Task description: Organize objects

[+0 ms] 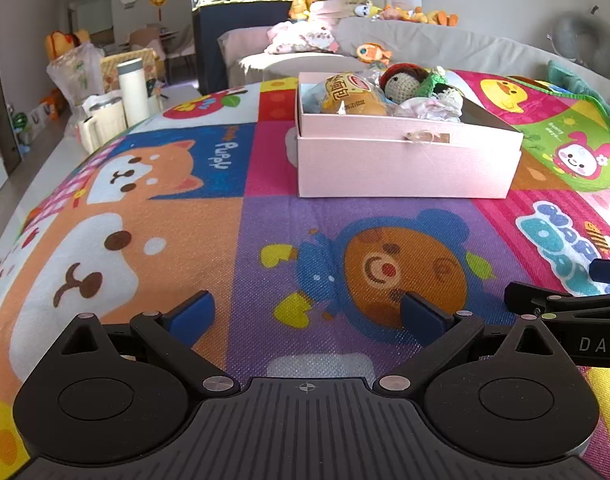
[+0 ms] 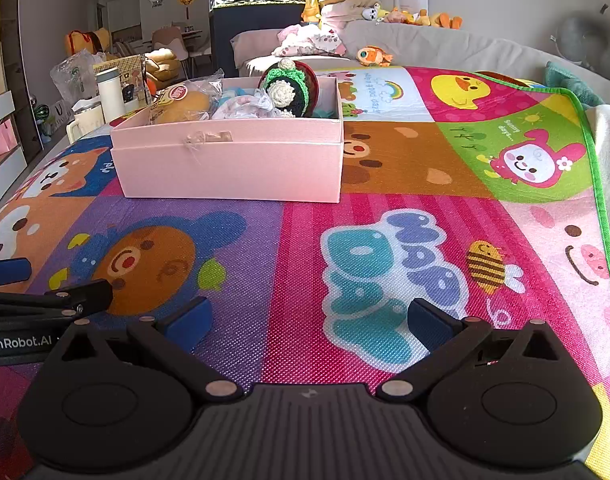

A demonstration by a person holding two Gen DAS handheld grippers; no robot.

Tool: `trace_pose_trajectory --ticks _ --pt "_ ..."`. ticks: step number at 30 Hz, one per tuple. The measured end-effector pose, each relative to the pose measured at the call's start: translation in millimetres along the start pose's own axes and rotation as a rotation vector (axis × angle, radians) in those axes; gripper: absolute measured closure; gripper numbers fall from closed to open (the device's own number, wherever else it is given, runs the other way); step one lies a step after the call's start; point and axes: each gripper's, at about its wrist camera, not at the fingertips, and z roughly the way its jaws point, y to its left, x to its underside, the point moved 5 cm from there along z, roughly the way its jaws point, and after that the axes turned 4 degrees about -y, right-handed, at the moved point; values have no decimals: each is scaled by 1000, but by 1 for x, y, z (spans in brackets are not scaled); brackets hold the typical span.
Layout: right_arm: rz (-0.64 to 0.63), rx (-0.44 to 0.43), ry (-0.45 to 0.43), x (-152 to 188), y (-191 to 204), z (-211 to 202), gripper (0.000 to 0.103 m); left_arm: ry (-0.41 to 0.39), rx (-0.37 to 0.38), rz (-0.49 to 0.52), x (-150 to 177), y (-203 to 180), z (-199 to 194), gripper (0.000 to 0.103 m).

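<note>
The left hand-held gripper (image 1: 307,314) hangs low over the colourful cartoon-print play mat (image 1: 241,248), its blue-padded fingers spread wide with nothing between them. The right hand-held gripper (image 2: 307,318) sits just beside it over the same mat, equally spread and empty; each one's side shows at the edge of the other's view.

The task's things are already gathered in the pale pink rectangular cardboard box (image 1: 405,164), which rests on the mat well ahead of both grippers. Inside lie a bread roll in clear plastic wrap (image 1: 351,100), a crocheted doll with a dark red hat and green trim (image 1: 409,82), and some crumpled white and pale-blue wrapped items. No loose object shows on the mat near the grippers, so sorting looks close to finished, or the next piece lies out of frame.

The contents are piled above the rim. A careless reach could nudge the doll or the roll over the edge, and the light box might slide on the smooth mat if pushed from one side. The two grippers are close enough to clash if both go forward together.

The box floor is hidden by its front wall. The small clear tab on that wall (image 1: 421,136) is hard to identify. Whatever carries the mat is covered.
</note>
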Motion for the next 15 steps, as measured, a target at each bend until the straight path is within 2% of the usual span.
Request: trace_pose_trajectory --ticks 15 --pt "0 0 0 0 0 0 0 0 0 0 0 0 0 1"
